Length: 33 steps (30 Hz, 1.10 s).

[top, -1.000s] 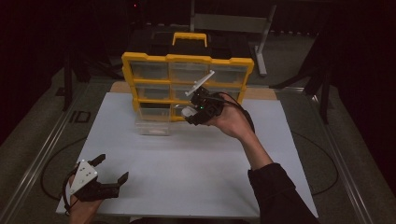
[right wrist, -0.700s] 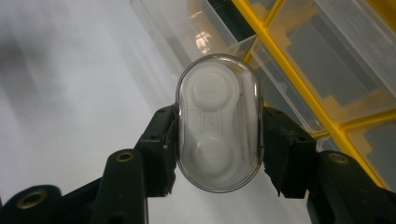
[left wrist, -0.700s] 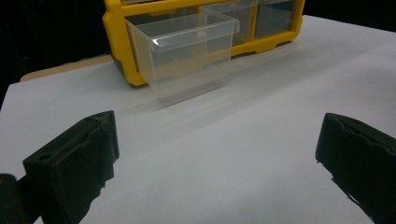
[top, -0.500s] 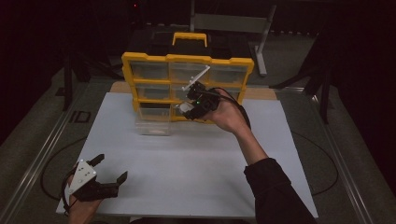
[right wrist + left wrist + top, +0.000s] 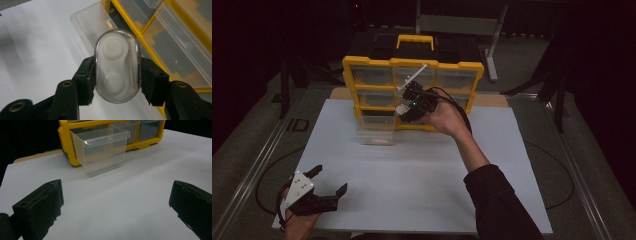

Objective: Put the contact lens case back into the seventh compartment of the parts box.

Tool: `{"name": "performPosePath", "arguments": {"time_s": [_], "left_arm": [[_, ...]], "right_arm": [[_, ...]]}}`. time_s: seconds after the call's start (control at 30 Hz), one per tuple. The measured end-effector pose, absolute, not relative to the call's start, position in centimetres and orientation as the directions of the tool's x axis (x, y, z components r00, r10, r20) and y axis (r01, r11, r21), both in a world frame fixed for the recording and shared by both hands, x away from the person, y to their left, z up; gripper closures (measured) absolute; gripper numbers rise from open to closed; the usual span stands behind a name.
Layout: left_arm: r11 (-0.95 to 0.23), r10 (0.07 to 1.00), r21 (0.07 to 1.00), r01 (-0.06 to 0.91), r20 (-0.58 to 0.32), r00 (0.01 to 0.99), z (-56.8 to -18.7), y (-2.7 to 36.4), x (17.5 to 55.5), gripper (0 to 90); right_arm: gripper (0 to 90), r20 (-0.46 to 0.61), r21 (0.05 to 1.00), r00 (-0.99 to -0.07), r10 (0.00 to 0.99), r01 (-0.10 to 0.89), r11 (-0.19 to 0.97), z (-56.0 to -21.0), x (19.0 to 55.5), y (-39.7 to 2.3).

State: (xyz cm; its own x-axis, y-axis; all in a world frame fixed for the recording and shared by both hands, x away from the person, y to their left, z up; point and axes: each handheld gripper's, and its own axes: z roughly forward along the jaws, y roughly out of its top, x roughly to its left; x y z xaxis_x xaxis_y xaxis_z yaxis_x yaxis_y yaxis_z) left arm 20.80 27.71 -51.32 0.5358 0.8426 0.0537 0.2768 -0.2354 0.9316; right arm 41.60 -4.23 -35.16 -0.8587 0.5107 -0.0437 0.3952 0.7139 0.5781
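A yellow organizer (image 5: 413, 64) with clear drawers stands at the back of the white table (image 5: 412, 185). Its lower-left clear drawer (image 5: 376, 131) (image 5: 102, 147) (image 5: 90, 22) is pulled out toward me. My right gripper (image 5: 404, 112) (image 5: 116, 75) hangs in front of the organizer, just right of that drawer, shut on an oval clear case (image 5: 116, 66) with a white insert. My left gripper (image 5: 328, 184) (image 5: 115, 202) rests near the front left corner of the table, jaws wide open with nothing between them.
A black case with a yellow handle (image 5: 415, 41) sits behind the organizer. Metal rails (image 5: 257, 155) run along the table's left side. A wooden board (image 5: 492, 100) shows under the organizer at the right.
My right gripper with the oval case has drifted left along the organizer's front toward the pulled-out drawer. The left gripper has stayed put.
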Motion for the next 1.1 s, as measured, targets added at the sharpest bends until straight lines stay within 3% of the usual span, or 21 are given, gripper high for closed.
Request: {"name": "performPosePath", "arguments": {"time_s": [1.1], "left_arm": [[-0.233, 0.842, 0.932, 0.277, 0.051, 0.538, -51.4, 27.7, 20.8, 0.5]], "right_arm": [[48.9, -0.019, 0.6, -0.862, 0.507, 0.396, 0.695, -36.3, 43.2, -0.9]]}}
